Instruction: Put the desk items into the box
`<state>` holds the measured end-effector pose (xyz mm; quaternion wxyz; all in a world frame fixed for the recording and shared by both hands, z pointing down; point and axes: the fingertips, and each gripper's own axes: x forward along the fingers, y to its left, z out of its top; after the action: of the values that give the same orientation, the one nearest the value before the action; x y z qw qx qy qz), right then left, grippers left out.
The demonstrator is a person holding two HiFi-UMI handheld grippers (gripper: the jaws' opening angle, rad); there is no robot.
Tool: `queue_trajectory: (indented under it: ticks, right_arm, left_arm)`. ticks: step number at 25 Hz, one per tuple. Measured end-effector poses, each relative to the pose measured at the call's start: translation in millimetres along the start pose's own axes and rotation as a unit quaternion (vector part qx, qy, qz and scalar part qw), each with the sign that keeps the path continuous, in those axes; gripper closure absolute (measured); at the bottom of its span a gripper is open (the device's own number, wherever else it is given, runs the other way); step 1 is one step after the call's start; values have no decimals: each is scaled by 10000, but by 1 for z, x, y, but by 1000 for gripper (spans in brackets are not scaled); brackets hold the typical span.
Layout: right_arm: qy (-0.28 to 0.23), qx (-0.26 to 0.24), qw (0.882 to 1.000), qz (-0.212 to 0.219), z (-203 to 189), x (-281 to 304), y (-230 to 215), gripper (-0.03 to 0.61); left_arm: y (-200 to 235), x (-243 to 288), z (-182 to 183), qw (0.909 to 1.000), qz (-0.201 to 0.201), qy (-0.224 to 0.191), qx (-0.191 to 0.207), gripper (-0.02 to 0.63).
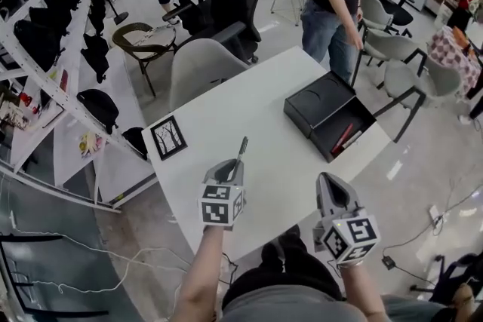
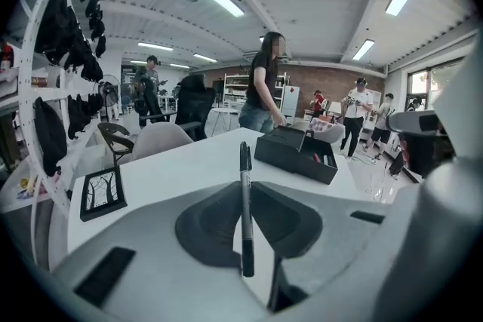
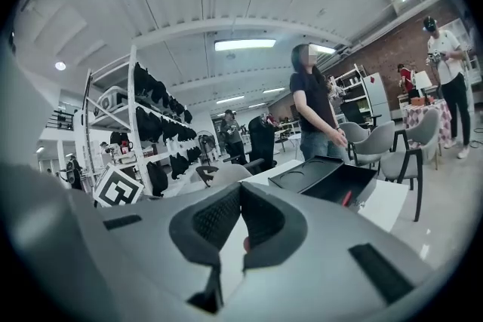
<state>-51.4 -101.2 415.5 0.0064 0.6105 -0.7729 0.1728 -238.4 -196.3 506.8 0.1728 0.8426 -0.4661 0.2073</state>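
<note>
**Left gripper holds a black pen above the table; box sits open**

A white table (image 1: 264, 124) fills the middle of the head view. The black box (image 1: 337, 117) sits open at its far right edge, with a red pen (image 1: 343, 138) and a paler item lying inside. A small black picture frame (image 1: 168, 137) lies flat near the table's left edge, well apart from the box.

At the near edge, the left gripper (image 1: 232, 171) is clamped on a black pen (image 2: 245, 215). The pen stands nearly upright between the pads, clear of the tabletop, its upper end rising past the jaw tips.

The right gripper (image 1: 326, 188) is beside it, its jaw tips pressed together. A small reddish spot shows low in the gap behind them, too indistinct to identify.
</note>
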Motion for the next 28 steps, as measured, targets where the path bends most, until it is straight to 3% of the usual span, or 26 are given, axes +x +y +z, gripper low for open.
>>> queue_trajectory:
  ticks: [14, 28]
  right_arm:
    - [-376, 31, 9973, -626, 8, -53, -11, 575]
    - [-608, -11, 9913, -1167, 14, -88, -32, 575]
  left_arm:
    - [-43, -30, 45, 9959, -487, -661, 367, 568]
    - [-77, -35, 77, 9888, -930, -1011, 587, 568]
